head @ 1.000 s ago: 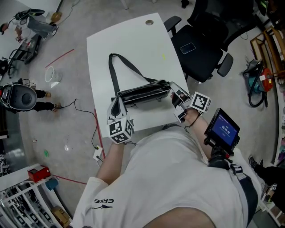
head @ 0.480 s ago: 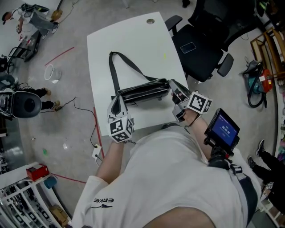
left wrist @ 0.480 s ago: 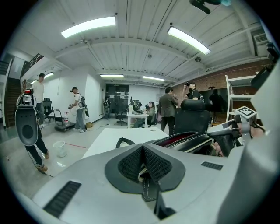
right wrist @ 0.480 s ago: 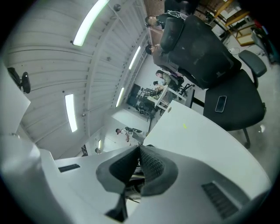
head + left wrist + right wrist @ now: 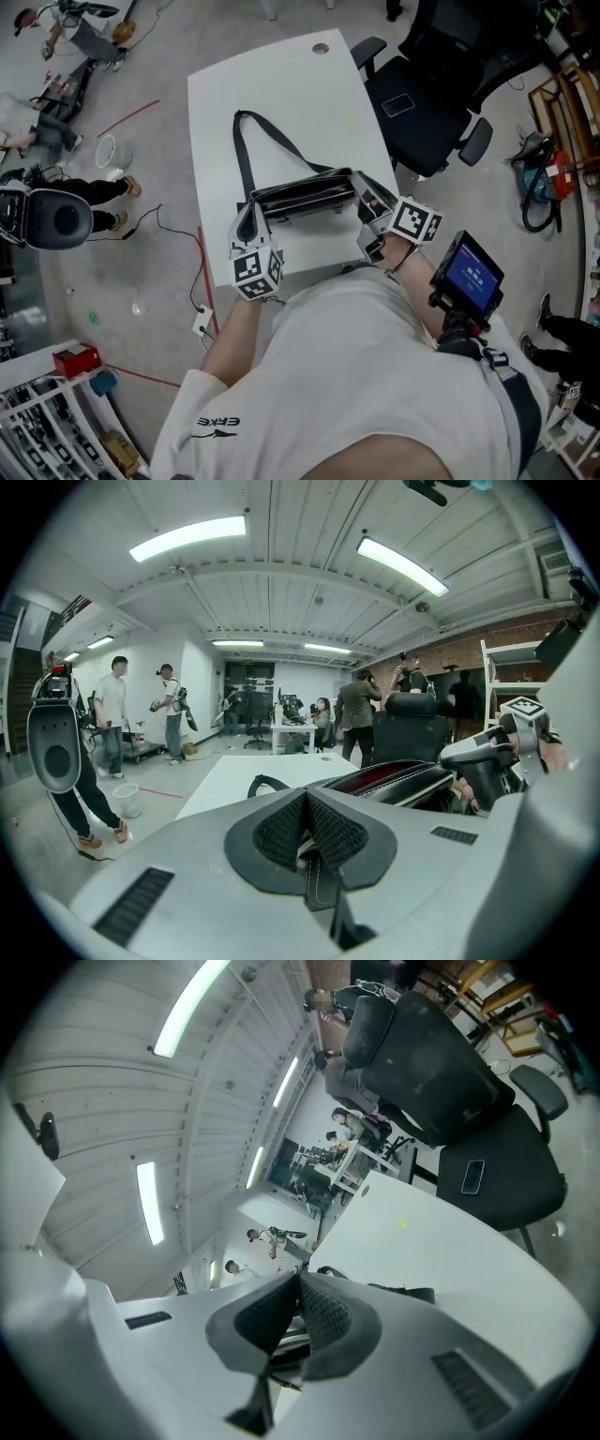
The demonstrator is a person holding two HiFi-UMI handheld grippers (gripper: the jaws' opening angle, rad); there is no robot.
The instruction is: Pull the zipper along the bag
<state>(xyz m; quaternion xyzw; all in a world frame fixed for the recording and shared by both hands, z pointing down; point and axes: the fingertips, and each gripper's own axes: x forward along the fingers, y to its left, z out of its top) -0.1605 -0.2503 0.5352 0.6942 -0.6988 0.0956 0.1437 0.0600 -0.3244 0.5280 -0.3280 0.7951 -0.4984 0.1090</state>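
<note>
A black bag (image 5: 300, 195) with a long strap (image 5: 246, 150) lies on the white table (image 5: 281, 84), its top gaping. In the left gripper view the red lining (image 5: 398, 776) shows. My left gripper (image 5: 251, 223) is at the bag's left end, and its jaws (image 5: 305, 841) are shut on a black stitched tab (image 5: 317, 885). At the bag's right end my right gripper (image 5: 367, 208) has its pads (image 5: 319, 1321) pressed together on a small, thin piece that looks like the zipper pull (image 5: 286, 1342).
A black office chair (image 5: 422, 103) stands just beyond the table's right side. A device with a blue screen (image 5: 466, 274) is on the person's right forearm. Cables, a white bucket (image 5: 109, 155) and people are on the floor to the left.
My right gripper has edged slightly left along the bag's right end. The left gripper and the bag have barely moved.
</note>
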